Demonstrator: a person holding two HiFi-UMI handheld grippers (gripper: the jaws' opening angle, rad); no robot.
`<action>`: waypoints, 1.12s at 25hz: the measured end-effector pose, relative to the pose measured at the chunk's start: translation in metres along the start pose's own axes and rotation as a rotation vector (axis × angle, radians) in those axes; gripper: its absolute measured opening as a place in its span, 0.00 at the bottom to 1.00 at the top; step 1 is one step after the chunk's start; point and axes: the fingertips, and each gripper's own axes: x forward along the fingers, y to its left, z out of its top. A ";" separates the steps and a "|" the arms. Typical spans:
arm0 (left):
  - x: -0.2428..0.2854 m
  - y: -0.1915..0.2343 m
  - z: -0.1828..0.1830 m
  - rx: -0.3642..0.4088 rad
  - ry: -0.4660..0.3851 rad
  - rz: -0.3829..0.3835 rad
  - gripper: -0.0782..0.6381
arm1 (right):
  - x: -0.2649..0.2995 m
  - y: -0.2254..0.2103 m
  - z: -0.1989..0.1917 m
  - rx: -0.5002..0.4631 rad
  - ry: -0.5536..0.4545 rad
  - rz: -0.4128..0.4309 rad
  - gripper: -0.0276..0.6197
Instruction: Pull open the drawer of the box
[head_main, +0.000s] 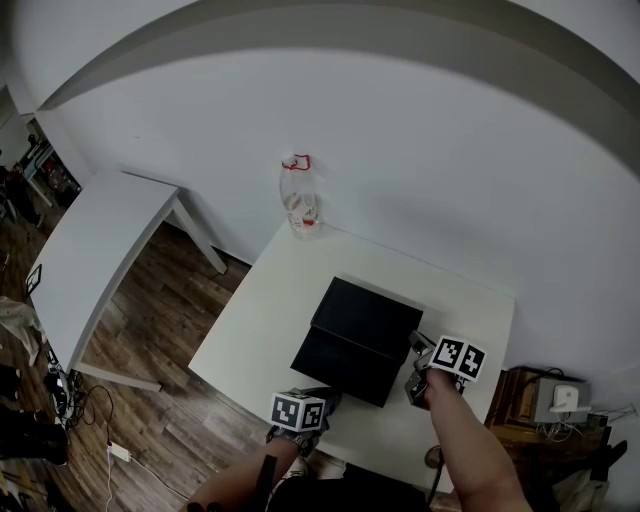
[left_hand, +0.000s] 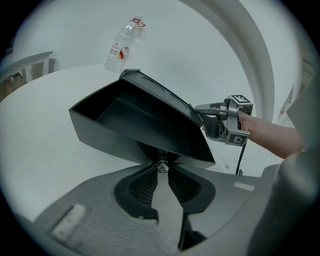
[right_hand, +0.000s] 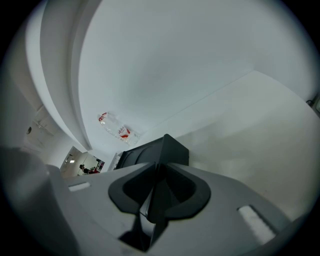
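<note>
Item 1: black box (head_main: 368, 312), at the middle of the white table (head_main: 265, 300). Its drawer (head_main: 338, 365) stands drawn out toward 6 o'clock, dark inside open to view.

Item 2: left claw (left_hand: 161, 170), at 6 o'clock of the box, clenched on the small clear knob (left_hand: 161, 165) on the drawer's front.

Item 3: right claw (right_hand: 156, 172), at 4 o'clock of the box, pinched on the box's black edge at its near right corner. A bare forearm (head_main: 470, 440) is behind it.

Item 4: clear plastic bottle (head_main: 300, 200), red at the neck, upright at 11 o'clock from the box by the table's far edge, well apart from the box.

Item 5: second white table (head_main: 90, 250), at 9 o'clock, across the wood floor (head_main: 170, 300).
</note>
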 end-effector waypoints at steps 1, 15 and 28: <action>-0.001 0.001 -0.001 -0.001 0.001 0.000 0.21 | 0.000 0.000 0.000 -0.001 0.000 0.000 0.16; -0.005 0.001 -0.004 -0.010 -0.020 -0.003 0.21 | 0.000 0.001 0.000 -0.014 0.003 -0.010 0.15; -0.018 0.000 0.002 -0.065 -0.127 -0.030 0.21 | 0.000 -0.001 0.001 -0.012 -0.005 -0.010 0.16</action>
